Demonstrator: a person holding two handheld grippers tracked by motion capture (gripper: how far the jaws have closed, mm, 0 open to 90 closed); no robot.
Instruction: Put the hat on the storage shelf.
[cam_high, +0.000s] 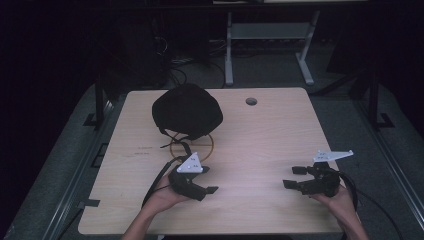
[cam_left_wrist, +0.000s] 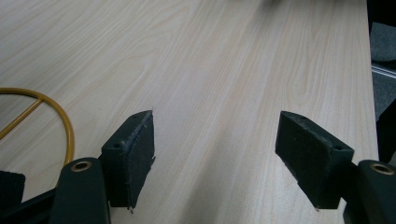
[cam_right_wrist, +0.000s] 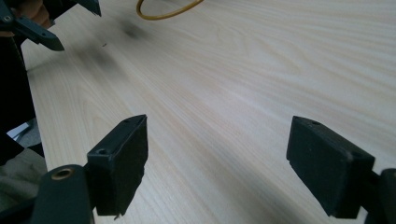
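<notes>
**Both grippers empty, hat and ring untouched**

The left gripper (cam_high: 202, 181) sits low and left of centre in the high view, jaws spread wide with nothing between them; its own view shows bare table (cam_left_wrist: 243, 70) past the two pads. The right gripper (cam_high: 295, 177) is at the lower right, also wide and empty. The black hat (cam_high: 187, 111) lies in the upper middle of the high view, well apart from both grippers. A yellow ring (cam_high: 207, 150) lies partly under the hat's near edge, with a crossbar visible at the left edge of the left gripper view (cam_left_wrist: 65, 126).

What could go wrong, as I judge it:
- The hat is soft and floppy. A pinch on the crown may take only a fold of cloth, and it could slip out on lifting.
- The hat's cords (cam_high: 172, 136) trail over the ring; pulling the hat may drag the ring along or snag it.
- The ring is thin and flat on the wood, so the jaws may skate over it.
- The left gripper's cable (cam_high: 156, 182) loops on the table just beside the ring and could catch it.

Count: one hat, one ring, two grippers, one table, and one round hole (cam_high: 251, 101) in the table near its far edge.
</notes>
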